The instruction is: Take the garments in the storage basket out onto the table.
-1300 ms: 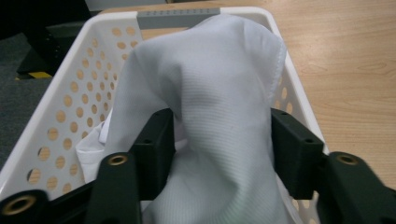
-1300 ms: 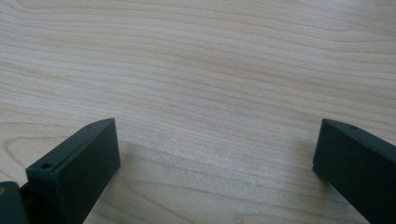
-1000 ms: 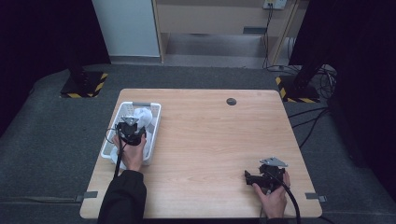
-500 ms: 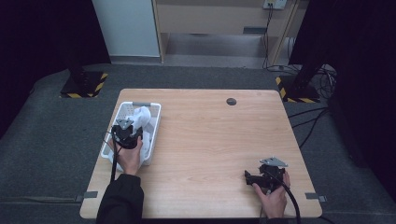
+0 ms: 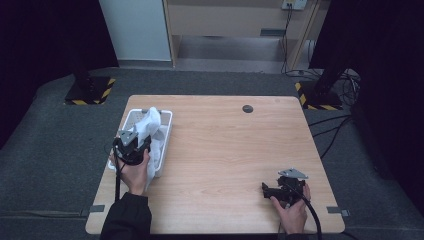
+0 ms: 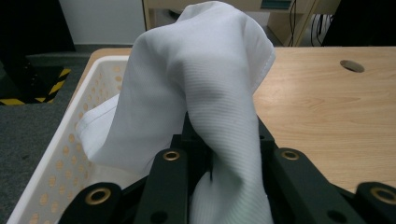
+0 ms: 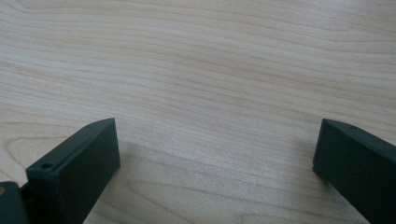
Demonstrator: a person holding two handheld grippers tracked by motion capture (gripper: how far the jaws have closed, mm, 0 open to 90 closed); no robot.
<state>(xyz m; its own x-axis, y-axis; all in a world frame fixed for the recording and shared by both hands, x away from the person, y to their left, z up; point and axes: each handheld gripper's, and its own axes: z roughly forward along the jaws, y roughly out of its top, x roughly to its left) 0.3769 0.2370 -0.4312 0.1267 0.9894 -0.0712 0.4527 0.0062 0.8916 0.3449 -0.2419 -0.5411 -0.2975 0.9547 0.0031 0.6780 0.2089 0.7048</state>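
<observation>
A white cloth (image 5: 149, 125) rises out of a white perforated basket (image 5: 165, 131) at the table's left side. My left gripper (image 5: 134, 142) is over the basket's near part, shut on the cloth. In the left gripper view the cloth (image 6: 205, 93) is pinched between the jaws and drapes up and over them, with the basket's wall (image 6: 60, 154) at the left. My right gripper (image 5: 267, 190) lies low on the wooden table (image 5: 230, 145) near its front right corner, jaws wide apart. Between its fingers (image 7: 79, 163) there is bare wood (image 7: 210, 93).
A small round dark hole (image 5: 247, 108) sits near the table's far edge. Dark carpet surrounds the table, with black stands on yellow-striped bases (image 5: 90, 90) at back left and back right. Cables (image 5: 330, 125) trail on the floor at the right.
My left gripper has drawn back toward the person and lifted the cloth higher out of the basket. The right gripper has stayed where it was.
</observation>
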